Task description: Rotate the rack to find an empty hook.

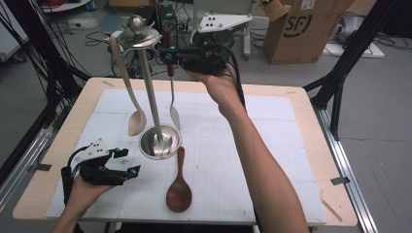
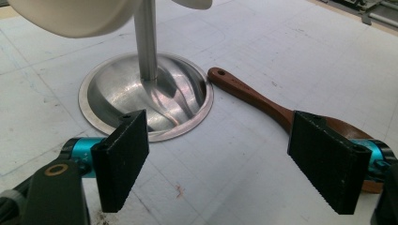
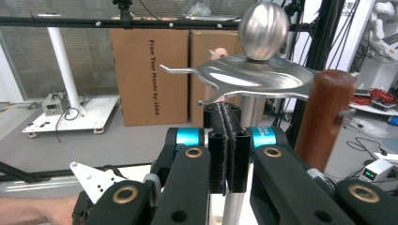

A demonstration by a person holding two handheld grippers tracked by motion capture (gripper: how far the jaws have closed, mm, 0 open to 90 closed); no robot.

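Nearest: left tongs (image 1: 130, 161) (image 2: 230, 159). Sit low over the white mat (image 1: 272, 145), released, 2 black pads wide apart, gripping nothing. Face the steel stand (image 1: 150, 92) (image 2: 117, 89), whose round base lies just beyond the left-hand pad. Have the brown wooden spoon (image 1: 179, 187) (image 2: 253, 96) flat on the mat beyond the gap, its bowl running behind the right-hand pad, its handle tip near the base rim. Have a pale spoon (image 1: 131, 97) (image 2: 70, 16) hanging above and ahead.

Farther off: right tongs (image 1: 167, 53) (image 3: 226, 140). Stand raised at the top of the stand, clenched, pads pressed flat together with nothing seen between. Point just under the hook disc (image 3: 263, 75). Have the brown-handled spatula (image 1: 171, 92) (image 3: 326, 117) hanging upright close beside the pads, on their right in the right gripper view; cannot tell whether touching. Face 2 cardboard boxes (image 3: 145, 70) well beyond.
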